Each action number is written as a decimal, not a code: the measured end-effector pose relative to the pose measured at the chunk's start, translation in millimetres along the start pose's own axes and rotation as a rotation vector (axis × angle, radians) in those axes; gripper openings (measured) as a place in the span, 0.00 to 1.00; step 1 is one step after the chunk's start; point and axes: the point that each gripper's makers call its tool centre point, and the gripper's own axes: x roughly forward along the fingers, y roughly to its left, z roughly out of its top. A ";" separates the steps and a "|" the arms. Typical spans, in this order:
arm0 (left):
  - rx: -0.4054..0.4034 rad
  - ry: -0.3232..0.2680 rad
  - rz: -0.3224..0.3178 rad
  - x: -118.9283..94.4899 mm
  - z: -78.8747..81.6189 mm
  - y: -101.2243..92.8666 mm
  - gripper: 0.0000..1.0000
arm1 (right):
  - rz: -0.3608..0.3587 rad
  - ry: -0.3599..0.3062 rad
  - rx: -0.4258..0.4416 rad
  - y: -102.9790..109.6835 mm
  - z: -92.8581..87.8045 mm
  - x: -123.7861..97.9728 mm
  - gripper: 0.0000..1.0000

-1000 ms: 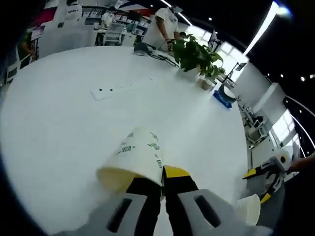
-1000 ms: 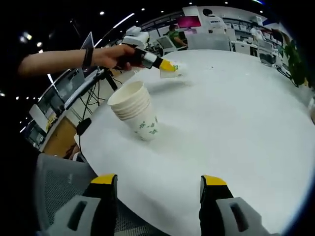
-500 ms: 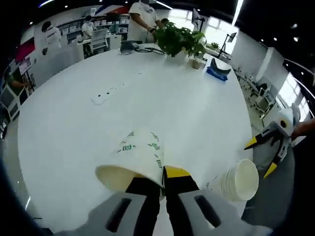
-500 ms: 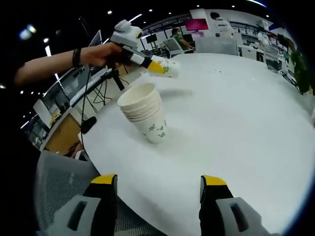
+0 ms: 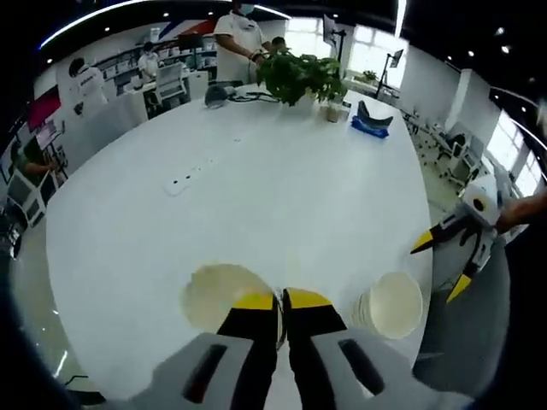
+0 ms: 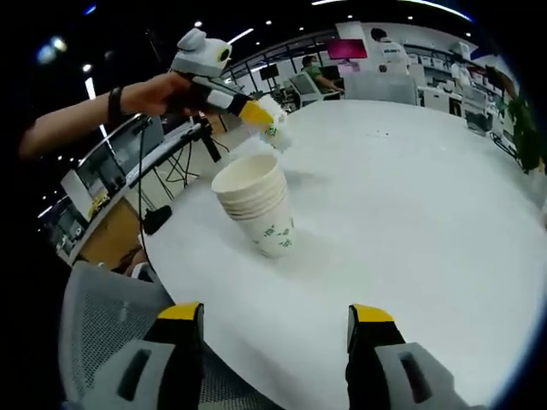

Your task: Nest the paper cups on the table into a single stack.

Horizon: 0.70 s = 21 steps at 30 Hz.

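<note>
- A large round white table [image 5: 256, 188] carries everything.
- A stack of paper cups [image 6: 256, 203] stands near its edge.
- Potted plants [image 5: 295, 77], a blue object [image 5: 370, 122] and cables [image 5: 239, 92] sit on the far side.

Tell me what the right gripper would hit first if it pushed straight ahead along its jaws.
Probably the bare white table. The right gripper points past the stack of cups, which stands left of its line, though depth is hard to judge.
</note>
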 end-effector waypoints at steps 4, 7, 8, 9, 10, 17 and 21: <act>0.029 0.013 -0.011 -1.6 -6.6 -14.8 0.00 | -0.007 -0.005 -0.006 -1.7 0.8 -2.1 0.69; 0.071 0.037 -0.015 -4.1 -10.3 -15.7 0.00 | -0.010 -0.011 -0.008 -1.2 2.7 -4.3 0.69; 0.087 0.039 -0.013 -6.5 -11.1 -22.7 0.00 | -0.011 -0.012 -0.009 -0.9 2.9 -4.7 0.69; 0.095 0.039 -0.013 -8.4 -11.1 -25.8 0.00 | -0.011 -0.013 -0.011 -1.0 3.7 -3.7 0.69; 0.100 0.037 -0.014 -11.0 -9.3 -29.7 0.00 | -0.011 -0.013 -0.012 -0.9 3.8 -3.6 0.69; 0.192 0.033 -0.010 -32.6 -2.1 -38.7 0.00 | -0.011 -0.018 -0.023 3.1 5.0 -2.8 0.69; 0.235 0.027 -0.019 -40.9 6.7 -48.0 0.00 | -0.008 -0.021 -0.026 6.8 5.8 -1.6 0.69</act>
